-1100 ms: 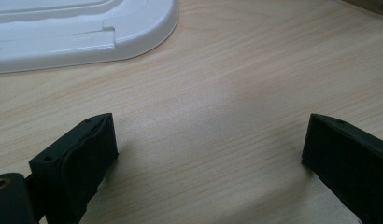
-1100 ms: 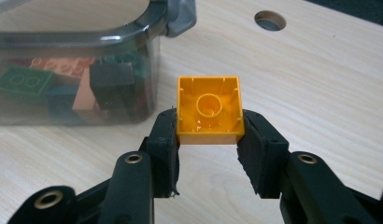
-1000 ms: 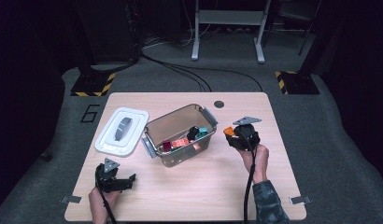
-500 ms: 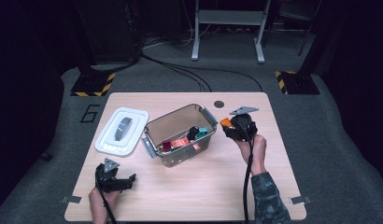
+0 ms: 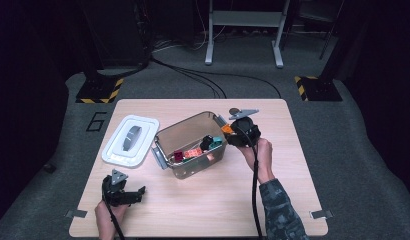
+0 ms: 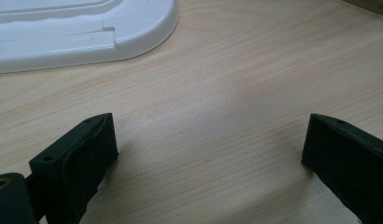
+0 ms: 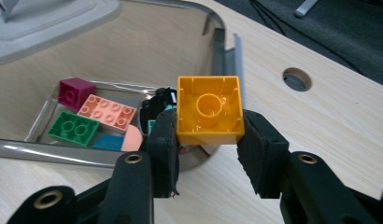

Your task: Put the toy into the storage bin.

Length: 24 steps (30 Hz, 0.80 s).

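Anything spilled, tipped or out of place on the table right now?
Nothing stands out. The clear bin sits upright with its bricks inside, its white lid lies flat beside it, and the right tongs hold the orange brick squarely near the bin's rim. The left tongs rest open over bare table.

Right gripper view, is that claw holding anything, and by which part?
Yes: the right claw grips an orange building brick by its two opposite side walls, hollow underside facing the camera.
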{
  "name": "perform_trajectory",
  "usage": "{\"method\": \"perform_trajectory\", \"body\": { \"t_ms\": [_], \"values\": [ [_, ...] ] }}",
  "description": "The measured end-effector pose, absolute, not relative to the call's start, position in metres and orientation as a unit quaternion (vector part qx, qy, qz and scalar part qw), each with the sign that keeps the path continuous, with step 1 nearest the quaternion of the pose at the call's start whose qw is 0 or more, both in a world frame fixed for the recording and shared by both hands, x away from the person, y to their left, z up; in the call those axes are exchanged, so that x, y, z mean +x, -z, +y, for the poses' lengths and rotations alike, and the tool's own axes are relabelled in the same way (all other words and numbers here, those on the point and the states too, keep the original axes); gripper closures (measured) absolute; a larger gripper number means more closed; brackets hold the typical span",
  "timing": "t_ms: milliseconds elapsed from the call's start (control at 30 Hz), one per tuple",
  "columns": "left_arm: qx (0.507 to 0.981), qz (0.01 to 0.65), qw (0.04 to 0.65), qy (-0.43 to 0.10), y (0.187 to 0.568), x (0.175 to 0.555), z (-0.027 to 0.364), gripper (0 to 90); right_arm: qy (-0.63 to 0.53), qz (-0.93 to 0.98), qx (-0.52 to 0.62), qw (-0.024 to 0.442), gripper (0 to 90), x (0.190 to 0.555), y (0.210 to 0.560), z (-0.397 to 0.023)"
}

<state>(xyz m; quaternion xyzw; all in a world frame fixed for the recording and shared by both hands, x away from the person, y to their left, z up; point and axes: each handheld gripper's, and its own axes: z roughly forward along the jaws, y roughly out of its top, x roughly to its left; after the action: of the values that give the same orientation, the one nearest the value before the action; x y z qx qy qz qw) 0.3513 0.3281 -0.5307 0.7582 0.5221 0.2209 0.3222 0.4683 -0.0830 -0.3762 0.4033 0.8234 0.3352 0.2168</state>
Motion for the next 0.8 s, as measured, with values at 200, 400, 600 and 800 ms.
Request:
{"method": "perform_trajectory", "body": {
  "t_ms": [200,400,600,800],
  "values": [
    [0.758,0.522,0.322,-0.221,0.531,0.351,0.328,3.1,-0.322,0.836,0.392,0.209,58.6,0.470,0.379,-0.071],
    [0.758,0.522,0.322,-0.221,0.531,0.351,0.328,3.1,-0.313,0.842,0.386,0.209,58.0,0.470,0.380,-0.069],
    [0.758,0.522,0.323,-0.222,0.531,0.351,0.328,3.1,-0.310,0.842,0.390,0.208,53.1,0.469,0.379,-0.069],
    [0.758,0.522,0.322,-0.221,0.531,0.351,0.328,3.1,-0.321,0.832,0.400,0.212,38.6,0.460,0.377,-0.074]
  ]
}}
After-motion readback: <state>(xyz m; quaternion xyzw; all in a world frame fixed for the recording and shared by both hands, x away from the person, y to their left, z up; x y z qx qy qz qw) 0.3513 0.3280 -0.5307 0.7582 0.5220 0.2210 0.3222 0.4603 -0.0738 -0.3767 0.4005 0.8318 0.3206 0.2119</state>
